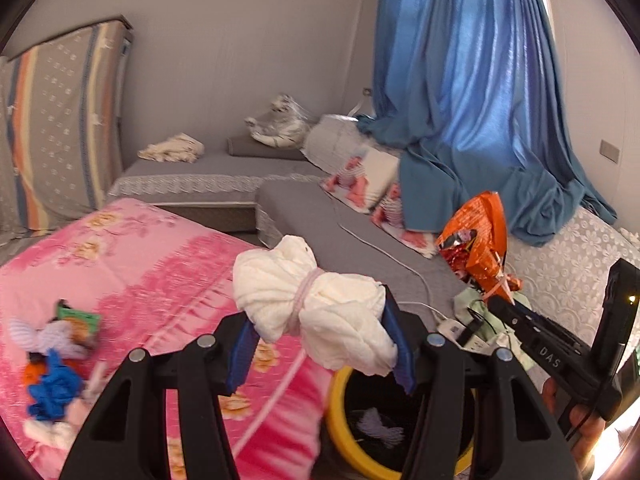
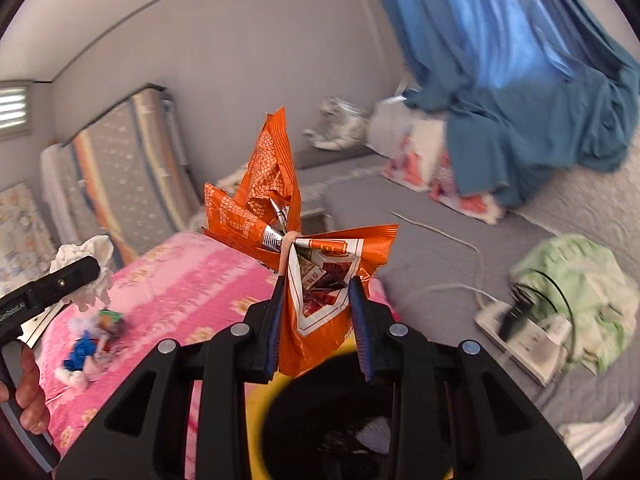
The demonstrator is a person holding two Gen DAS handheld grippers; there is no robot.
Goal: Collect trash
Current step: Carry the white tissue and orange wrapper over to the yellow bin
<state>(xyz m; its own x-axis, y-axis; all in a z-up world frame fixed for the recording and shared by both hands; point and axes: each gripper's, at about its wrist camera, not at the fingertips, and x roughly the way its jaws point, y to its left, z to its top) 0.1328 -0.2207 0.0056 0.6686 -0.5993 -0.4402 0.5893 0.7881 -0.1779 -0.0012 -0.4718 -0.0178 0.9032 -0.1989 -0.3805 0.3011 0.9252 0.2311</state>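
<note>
Both grippers are gripping trash above the yellow-rimmed bin (image 1: 338,420): the left gripper (image 1: 322,344) is pinching a white tied bundle (image 1: 316,304) between its blue pads, the right gripper (image 2: 320,328) an orange snack wrapper (image 2: 316,288). More scraps (image 1: 56,364), blurred, are seemingly lying on the pink bedspread (image 1: 160,272).

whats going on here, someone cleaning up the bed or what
A person is collecting trash with a gripper in each hand. The left gripper is shut on a white tissue bundle, the right gripper on an orange snack wrapper. Both hang over a yellow-rimmed bin. More scraps lie on the pink bedspread.
</note>
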